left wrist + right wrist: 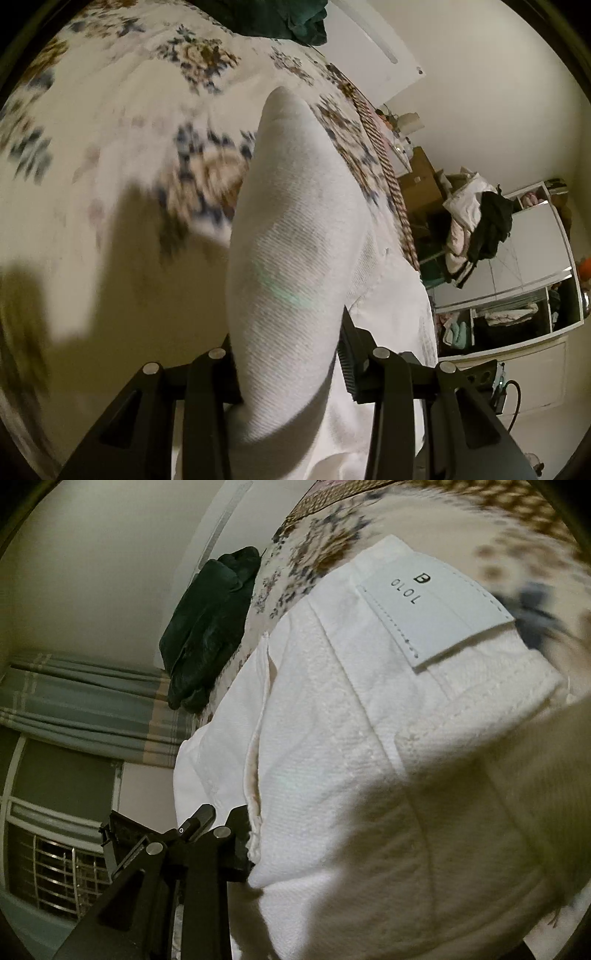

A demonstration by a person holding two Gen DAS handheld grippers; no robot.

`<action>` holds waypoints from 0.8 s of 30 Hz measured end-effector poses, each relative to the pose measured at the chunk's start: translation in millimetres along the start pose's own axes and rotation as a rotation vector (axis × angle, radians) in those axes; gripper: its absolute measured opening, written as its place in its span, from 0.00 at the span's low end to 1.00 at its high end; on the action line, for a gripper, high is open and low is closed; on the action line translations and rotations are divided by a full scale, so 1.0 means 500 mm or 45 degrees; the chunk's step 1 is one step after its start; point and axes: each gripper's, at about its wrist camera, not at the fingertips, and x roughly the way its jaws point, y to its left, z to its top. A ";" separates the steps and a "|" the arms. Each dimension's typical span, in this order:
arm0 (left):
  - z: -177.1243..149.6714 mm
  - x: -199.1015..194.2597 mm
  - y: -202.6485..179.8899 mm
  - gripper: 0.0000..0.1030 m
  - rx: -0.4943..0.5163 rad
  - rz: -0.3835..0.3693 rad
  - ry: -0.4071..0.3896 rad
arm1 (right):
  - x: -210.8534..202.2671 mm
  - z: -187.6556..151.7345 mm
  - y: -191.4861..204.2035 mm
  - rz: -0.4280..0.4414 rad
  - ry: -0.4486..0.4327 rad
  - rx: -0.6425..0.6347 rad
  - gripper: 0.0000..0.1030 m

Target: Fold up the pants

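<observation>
White pants (pixel 295 229) between hand-held gripper (pixel 288 354) jaws (pinched)

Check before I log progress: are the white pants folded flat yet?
No. The white pants hang bunched from both grippers above the floral bedspread.

The left gripper (pixel 291 369) is made of matte black parts. 4 angular black links run forward from the bottom edge, and each ends in a round silver pin head. The outer links have triangular cut-outs. A ribbed black pad sits on the inner side of the right finger.

The right gripper (pixel 243 853) has the same black links, with 2 silver pin heads visible and a black block with a small ring mark.
</observation>
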 end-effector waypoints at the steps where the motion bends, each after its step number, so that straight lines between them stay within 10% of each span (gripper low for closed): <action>1: 0.039 0.015 0.023 0.33 0.008 0.002 0.003 | 0.038 0.015 0.011 0.000 -0.002 -0.001 0.31; 9: 0.199 0.150 0.198 0.34 -0.005 0.027 0.074 | 0.334 0.093 -0.007 -0.069 -0.003 0.006 0.31; 16: 0.183 0.157 0.240 0.52 -0.025 0.048 0.099 | 0.356 0.079 -0.061 -0.113 0.062 0.005 0.38; 24: 0.147 0.106 0.206 0.66 0.016 0.304 0.074 | 0.277 0.050 -0.072 -0.376 0.171 -0.104 0.85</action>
